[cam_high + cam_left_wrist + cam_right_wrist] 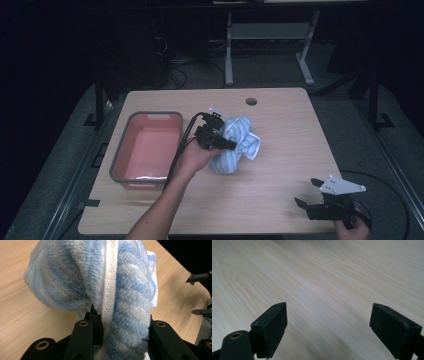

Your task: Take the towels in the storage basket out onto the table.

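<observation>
Towel (pixel 239 145) bunched near the middle of the table (pixel 280 190), clamped in the left gripper (pixel 227 143).
Blue-and-white striped cloth is pinched between the left jaws, just right of the pink tub (pixel 147 147). Right gripper (pixel 309 192) rests at the table's near right corner, jaws wide apart, holding nothing.

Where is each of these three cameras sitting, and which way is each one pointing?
High view: above the person's side, looking forward and down on the table; a forearm and both hands enter from below.
Left gripper view: on the left gripper, looking along its jaws, shut on the blue striped towel.
Right gripper view: on the right gripper, looking along open jaws at bare tabletop.
Shared: the high view also shows the towel beside the pink bin; the left gripper view catches the right gripper's tips at its right edge.
</observation>
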A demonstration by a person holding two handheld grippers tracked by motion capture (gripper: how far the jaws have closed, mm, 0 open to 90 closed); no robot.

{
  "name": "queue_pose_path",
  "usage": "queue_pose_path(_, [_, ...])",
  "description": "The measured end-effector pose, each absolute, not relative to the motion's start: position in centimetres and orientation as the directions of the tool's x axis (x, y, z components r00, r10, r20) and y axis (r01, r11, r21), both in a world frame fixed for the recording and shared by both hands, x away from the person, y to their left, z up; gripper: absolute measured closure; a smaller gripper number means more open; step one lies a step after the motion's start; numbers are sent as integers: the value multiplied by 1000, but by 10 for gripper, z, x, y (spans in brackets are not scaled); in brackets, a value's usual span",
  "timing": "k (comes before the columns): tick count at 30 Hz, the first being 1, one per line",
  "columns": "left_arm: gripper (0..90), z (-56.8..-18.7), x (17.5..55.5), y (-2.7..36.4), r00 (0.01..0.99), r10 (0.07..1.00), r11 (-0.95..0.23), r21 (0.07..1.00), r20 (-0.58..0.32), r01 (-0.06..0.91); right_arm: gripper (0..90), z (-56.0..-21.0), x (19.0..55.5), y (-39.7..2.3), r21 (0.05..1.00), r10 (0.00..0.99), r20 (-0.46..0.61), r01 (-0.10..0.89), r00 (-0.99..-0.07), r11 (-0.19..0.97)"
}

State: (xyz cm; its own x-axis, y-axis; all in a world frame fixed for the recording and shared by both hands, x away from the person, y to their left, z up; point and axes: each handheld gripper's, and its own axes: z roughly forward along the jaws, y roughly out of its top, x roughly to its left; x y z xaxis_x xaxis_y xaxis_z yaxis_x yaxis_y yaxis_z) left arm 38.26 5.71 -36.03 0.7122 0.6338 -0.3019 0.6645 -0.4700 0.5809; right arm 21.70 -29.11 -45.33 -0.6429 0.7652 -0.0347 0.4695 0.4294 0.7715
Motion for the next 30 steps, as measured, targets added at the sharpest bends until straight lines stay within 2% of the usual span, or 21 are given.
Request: queue_pose_path(30, [649,-402,389,21,699,636,-485,534,-328,692,139,-454,219,-289,773,757,-35,463,-652,434])
